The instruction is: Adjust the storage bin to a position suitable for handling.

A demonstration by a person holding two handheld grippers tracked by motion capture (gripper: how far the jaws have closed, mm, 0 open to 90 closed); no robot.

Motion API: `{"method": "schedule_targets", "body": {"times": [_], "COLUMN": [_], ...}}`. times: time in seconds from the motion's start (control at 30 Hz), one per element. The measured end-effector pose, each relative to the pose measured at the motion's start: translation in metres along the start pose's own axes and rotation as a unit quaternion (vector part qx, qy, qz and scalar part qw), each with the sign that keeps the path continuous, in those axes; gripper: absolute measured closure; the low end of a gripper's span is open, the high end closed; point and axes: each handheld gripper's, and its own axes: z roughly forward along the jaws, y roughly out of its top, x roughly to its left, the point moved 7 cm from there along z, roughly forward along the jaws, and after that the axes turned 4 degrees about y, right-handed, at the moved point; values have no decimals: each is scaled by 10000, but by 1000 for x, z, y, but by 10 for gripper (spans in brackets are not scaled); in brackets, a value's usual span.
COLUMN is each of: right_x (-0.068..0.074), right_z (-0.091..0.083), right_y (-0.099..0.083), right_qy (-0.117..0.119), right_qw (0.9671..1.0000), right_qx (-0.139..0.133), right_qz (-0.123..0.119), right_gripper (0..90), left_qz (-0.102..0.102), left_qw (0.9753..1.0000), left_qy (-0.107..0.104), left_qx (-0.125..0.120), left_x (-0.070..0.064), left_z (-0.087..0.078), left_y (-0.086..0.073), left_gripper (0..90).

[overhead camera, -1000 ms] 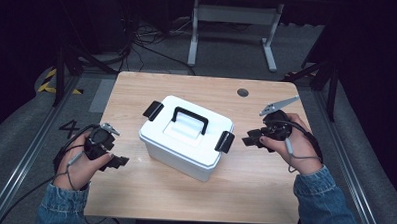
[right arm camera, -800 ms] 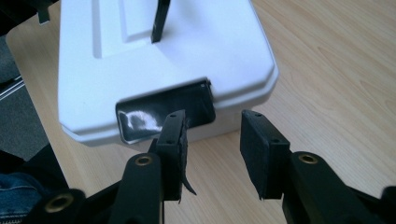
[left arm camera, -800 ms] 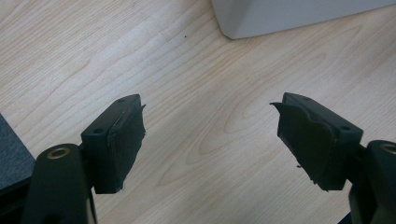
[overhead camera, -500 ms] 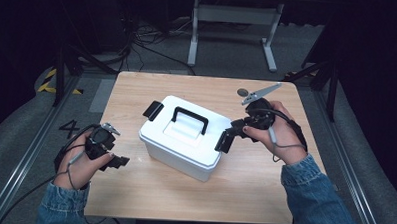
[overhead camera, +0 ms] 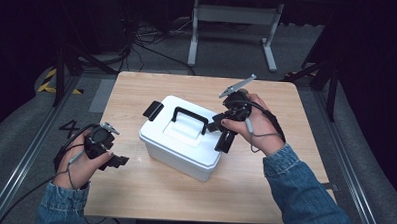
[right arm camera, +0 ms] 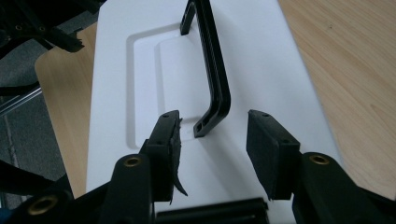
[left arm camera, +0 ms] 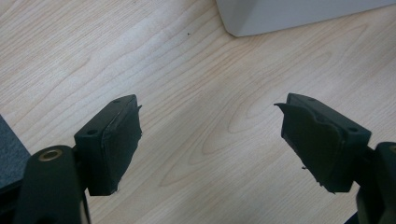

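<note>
A white plastic box (overhead camera: 181, 140) with a black carry handle (overhead camera: 190, 118) stands in the middle of the wooden table (overhead camera: 137, 90). One black latch (overhead camera: 152, 110) sticks out at its far left end, another (overhead camera: 226, 141) hangs at its right end. My right gripper (overhead camera: 217, 123) is open over the box's right end, and its jaws straddle the near end of the handle (right arm camera: 212, 88) on the white lid (right arm camera: 140, 84) without touching it. My left gripper (overhead camera: 116, 160) rests open near the table's left front, left of the box, with bare wood between its pads (left arm camera: 116, 140).
The box's corner (left arm camera: 261, 18) lies just beyond the left gripper. Cables, a grey metal stand (overhead camera: 235, 15) and floor rails lie behind and beside the table. Bare wood spreads in front of the box and along the far edge.
My right gripper has moved left from beside the box's right end to over the lid, at the handle's end. The left gripper has stayed in place.
</note>
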Motion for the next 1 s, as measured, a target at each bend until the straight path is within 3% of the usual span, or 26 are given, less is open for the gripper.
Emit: {"method": "schedule_targets", "body": {"times": [0.13, 0.5, 0.63, 1.0], "right_x": [-5, -5, -4, 1], "right_z": [18, 40, 42, 42], "right_y": [7, 11, 12, 11], "right_qy": [24, 135, 176, 255], "right_qw": [10000, 9996, 9994, 9992], "right_qx": [63, 229, 276, 265], "right_qz": [41, -23, -98, -161], "right_gripper": [586, 694, 817, 841], "left_qz": [-33, 39, 120, 86], "left_qw": [10000, 9999, 9998, 9999], "left_qy": [-8, -84, -113, -129], "left_qx": [-27, 64, 87, 52], "left_x": [0, -2, -2, 3], "left_z": [0, 2, 3, 6], "left_y": [1, 1, 3, 15], "left_gripper": [208, 208, 208, 204]}}
